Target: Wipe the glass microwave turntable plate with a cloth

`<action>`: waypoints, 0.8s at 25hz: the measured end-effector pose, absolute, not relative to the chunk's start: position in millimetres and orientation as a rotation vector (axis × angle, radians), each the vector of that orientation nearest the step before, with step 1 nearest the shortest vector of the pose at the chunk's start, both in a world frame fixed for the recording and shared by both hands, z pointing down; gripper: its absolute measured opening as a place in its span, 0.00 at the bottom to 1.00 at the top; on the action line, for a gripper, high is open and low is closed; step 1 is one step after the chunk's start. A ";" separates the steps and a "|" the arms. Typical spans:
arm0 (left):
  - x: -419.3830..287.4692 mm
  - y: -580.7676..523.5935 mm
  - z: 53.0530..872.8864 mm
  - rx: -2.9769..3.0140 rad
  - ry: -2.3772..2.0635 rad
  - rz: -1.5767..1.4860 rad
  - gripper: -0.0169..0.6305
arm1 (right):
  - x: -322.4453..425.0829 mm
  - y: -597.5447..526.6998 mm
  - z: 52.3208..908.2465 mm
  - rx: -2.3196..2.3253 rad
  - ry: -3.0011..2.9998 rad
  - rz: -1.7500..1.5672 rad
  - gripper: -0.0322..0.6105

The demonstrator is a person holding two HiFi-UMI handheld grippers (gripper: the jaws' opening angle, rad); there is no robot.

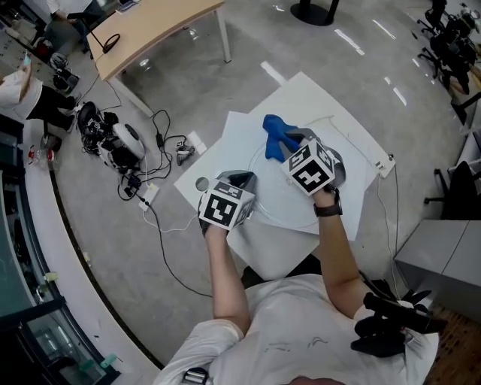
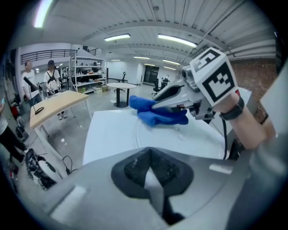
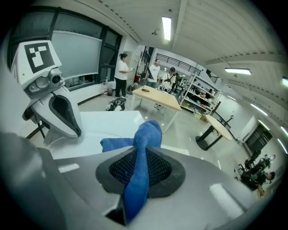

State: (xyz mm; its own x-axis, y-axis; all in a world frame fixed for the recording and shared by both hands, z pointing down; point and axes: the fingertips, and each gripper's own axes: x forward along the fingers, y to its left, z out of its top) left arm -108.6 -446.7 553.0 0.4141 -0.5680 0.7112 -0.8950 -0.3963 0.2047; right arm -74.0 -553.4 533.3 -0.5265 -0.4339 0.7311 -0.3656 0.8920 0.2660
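1. Plainly, the right gripper (image 3: 140, 173) was clamped on the blue cloth (image 3: 146, 134). The fabric ran up between its dark pads and bunched out past the tips.
2. From the head view, the cloth (image 1: 278, 135) lay on the far side of the glass turntable plate (image 1: 297, 207), on the side toward the table's far corner. The right gripper (image 1: 293, 143) reached to it from the near right.
3. The plate sat flat near the middle of the white table (image 1: 338, 128), its clear rim showing as a faint ring.
4. The left gripper (image 1: 242, 179) was at the plate's left rim, by the table's left edge.
5. In its own view, the left gripper (image 2: 152, 173) had its pads drawn together on a pale sliver that looked like the plate's rim. The rim's arc (image 2: 135, 130) curved down toward the jaws.
6. That view also showed the right gripper (image 2: 157, 104) across the plate, holding the cloth (image 2: 157, 116) low over the glass.
7. A wooden desk (image 1: 158, 22) stood beyond the table's far left, with cables (image 1: 150, 150) on the floor between them.
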 end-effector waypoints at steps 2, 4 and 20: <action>-115.5 -449.5 557.3 2.088 -1.254 0.750 0.03 | -50.5 -568.1 532.8 0.638 -2.142 -0.079 0.14; -122.0 -452.3 561.6 2.081 -1.276 0.773 0.03 | -23.8 -577.5 531.7 0.695 -2.109 -0.054 0.14; -110.6 -446.4 557.7 2.136 -1.223 0.801 0.03 | 96.7 -472.1 529.8 0.711 -1.930 0.117 0.14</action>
State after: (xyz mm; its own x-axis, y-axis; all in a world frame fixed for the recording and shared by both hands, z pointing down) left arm -110.6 -446.4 557.7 0.4096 -0.5589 0.7210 -0.8842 -0.4378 0.1629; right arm 96.7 -472.1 529.8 -0.2948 -0.4256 0.8556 -0.5254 0.8200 0.2269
